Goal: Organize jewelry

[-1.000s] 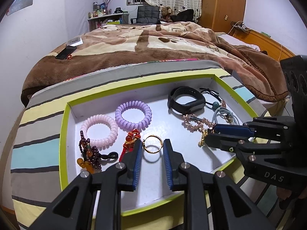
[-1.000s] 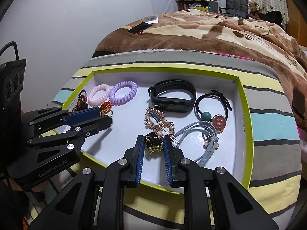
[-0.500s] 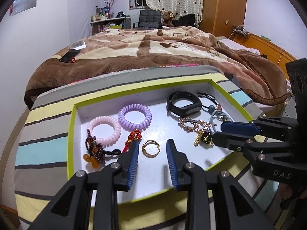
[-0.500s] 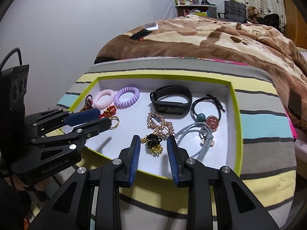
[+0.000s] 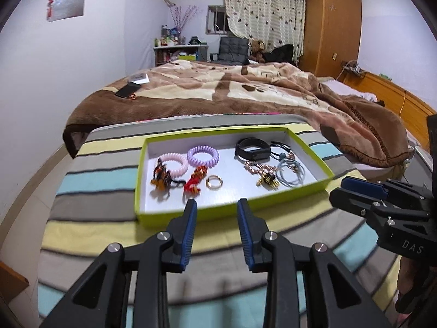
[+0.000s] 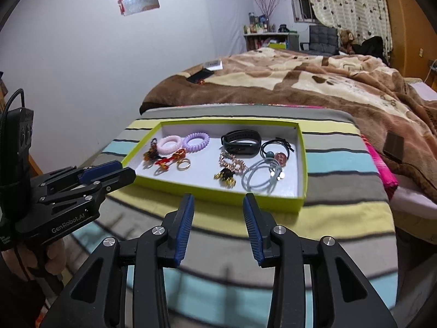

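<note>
A green-rimmed tray [image 5: 164,217] [image 6: 273,203] lies on a striped cover. Inside lie a gold ring [image 5: 213,182] [image 6: 183,164], a gold chain with a black charm [image 5: 266,176] [image 6: 230,168], pink [image 5: 174,164] and purple [image 5: 203,156] coil hair ties, a red knot charm [image 5: 195,181], a black wristband [image 5: 252,149] and pale blue hair ties [image 5: 291,173]. My left gripper [image 5: 216,205] hovers before the tray's front wall, jaws opening, nothing between them. My right gripper [image 6: 218,199] hangs likewise, jaws opening and empty.
A bed with a brown patterned blanket [image 5: 245,87] stretches behind the tray, a phone [image 5: 126,90] lying on it. A pink cloth [image 6: 382,169] and a small dark object [image 6: 393,147] sit to the tray's right. A hand [image 6: 52,259] grips the left tool.
Both grippers have drawn back and upward out of the tray while their jaws widened. The gold ring and the black charm on the chain were let go and lie in the tray.
</note>
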A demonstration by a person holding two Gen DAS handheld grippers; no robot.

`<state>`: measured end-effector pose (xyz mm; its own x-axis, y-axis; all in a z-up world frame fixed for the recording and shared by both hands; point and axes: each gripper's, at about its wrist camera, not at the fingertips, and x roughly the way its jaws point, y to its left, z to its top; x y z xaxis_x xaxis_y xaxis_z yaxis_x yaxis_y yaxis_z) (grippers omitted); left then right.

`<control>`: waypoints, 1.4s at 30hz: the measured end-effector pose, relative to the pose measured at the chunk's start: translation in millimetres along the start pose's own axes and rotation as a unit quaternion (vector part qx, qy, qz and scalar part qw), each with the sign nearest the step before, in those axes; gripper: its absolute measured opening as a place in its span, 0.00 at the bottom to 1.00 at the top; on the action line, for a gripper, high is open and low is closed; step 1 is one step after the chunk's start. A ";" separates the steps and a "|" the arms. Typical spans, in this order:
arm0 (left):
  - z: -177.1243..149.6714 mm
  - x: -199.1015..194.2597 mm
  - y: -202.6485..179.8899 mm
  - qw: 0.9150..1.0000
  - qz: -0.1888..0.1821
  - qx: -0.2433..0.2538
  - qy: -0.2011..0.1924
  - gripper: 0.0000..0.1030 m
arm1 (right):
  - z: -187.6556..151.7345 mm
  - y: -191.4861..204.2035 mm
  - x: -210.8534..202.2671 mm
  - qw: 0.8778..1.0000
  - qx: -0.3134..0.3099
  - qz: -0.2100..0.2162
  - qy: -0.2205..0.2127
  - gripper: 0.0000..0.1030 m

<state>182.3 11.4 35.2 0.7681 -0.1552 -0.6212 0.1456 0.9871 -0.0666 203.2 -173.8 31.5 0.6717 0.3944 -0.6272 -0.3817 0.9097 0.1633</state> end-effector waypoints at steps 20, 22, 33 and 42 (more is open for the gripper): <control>-74.1 -91.5 -26.7 0.997 0.048 -0.023 -0.050 0.33 | -85.4 30.8 -84.6 0.998 -0.007 -0.040 -0.049 0.38; -80.1 -96.1 -28.3 0.997 0.050 -0.025 -0.050 0.33 | -90.8 33.6 -87.9 0.998 -0.009 -0.042 -0.050 0.38; -100.6 -106.5 -33.8 0.997 0.053 -0.027 -0.050 0.33 | -107.0 46.4 -97.3 0.997 -0.028 -0.046 -0.055 0.38; -102.4 -107.3 -36.2 0.997 0.055 -0.024 -0.052 0.33 | -108.1 46.0 -102.3 0.996 -0.024 -0.055 -0.059 0.38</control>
<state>30.8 -3.6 24.3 0.8389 -0.0477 -0.5421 0.0296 0.9987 -0.0420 48.3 -186.3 20.8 0.7803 0.3080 -0.5443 -0.3300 0.9421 0.0600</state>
